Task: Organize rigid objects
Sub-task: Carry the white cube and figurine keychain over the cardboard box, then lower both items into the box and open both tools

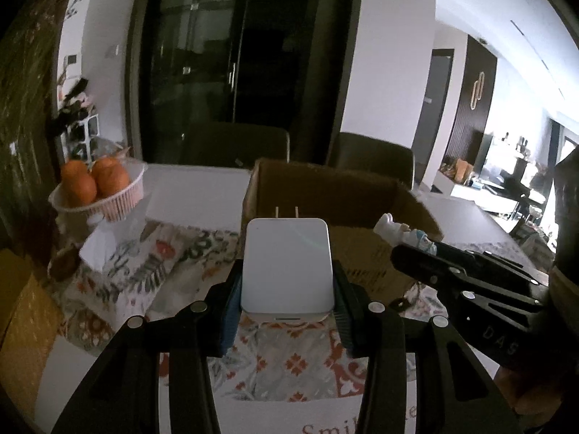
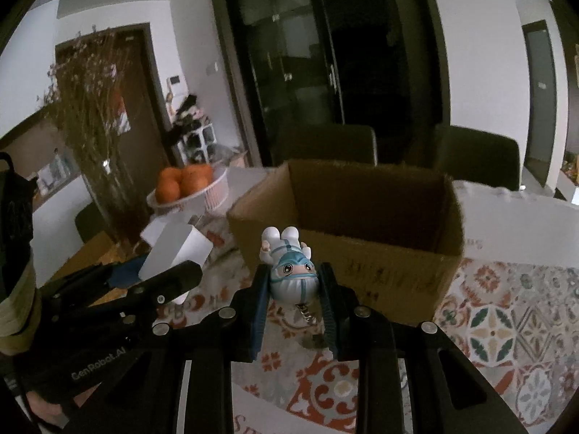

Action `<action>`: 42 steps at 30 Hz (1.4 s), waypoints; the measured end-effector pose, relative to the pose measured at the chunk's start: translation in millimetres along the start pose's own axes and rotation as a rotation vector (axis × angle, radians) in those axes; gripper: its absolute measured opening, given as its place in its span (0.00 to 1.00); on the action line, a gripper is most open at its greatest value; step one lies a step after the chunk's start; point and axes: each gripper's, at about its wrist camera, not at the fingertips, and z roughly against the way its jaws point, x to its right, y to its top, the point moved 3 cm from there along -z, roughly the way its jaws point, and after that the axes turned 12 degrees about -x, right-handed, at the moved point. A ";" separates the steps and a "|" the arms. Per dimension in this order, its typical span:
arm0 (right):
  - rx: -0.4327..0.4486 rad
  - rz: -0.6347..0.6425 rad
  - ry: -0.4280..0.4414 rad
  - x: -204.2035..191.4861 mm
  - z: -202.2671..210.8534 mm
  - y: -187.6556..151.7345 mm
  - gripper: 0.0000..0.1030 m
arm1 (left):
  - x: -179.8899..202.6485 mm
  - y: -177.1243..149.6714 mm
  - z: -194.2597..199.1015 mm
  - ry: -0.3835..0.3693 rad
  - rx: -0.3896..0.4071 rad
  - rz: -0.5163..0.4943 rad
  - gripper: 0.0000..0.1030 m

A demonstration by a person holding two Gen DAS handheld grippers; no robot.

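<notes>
My left gripper (image 1: 287,282) is shut on a white plug-in charger (image 1: 287,267), prongs pointing forward, held above the patterned cloth just before the open cardboard box (image 1: 325,188). My right gripper (image 2: 293,282) is shut on a small figurine in a white suit with a keychain (image 2: 291,264), head toward me, also just before the box (image 2: 362,253). The right gripper (image 1: 452,271) with the figurine (image 1: 401,233) shows at the right of the left wrist view. The left gripper (image 2: 163,275) with the charger (image 2: 175,253) shows at the left of the right wrist view.
A white basket of oranges (image 1: 97,188) stands at the left on the table, also in the right wrist view (image 2: 188,188). A patterned cloth (image 2: 506,325) covers the table. A vase of dried branches (image 2: 94,115) stands far left. Dark chairs (image 2: 477,155) stand behind the box.
</notes>
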 end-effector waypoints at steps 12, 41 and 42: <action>0.083 -0.018 -0.076 3.1 28.5 36.4 0.27 | 14.2 40.0 7.1 -0.068 0.019 -0.054 0.42; -0.086 -0.085 -0.138 57.0 -35.3 97.4 0.27 | 27.5 112.0 -92.0 -0.109 -0.235 -0.142 0.42; -0.100 -0.089 -0.140 59.6 -39.7 97.2 0.27 | 27.8 111.7 -97.2 -0.107 -0.249 -0.143 0.42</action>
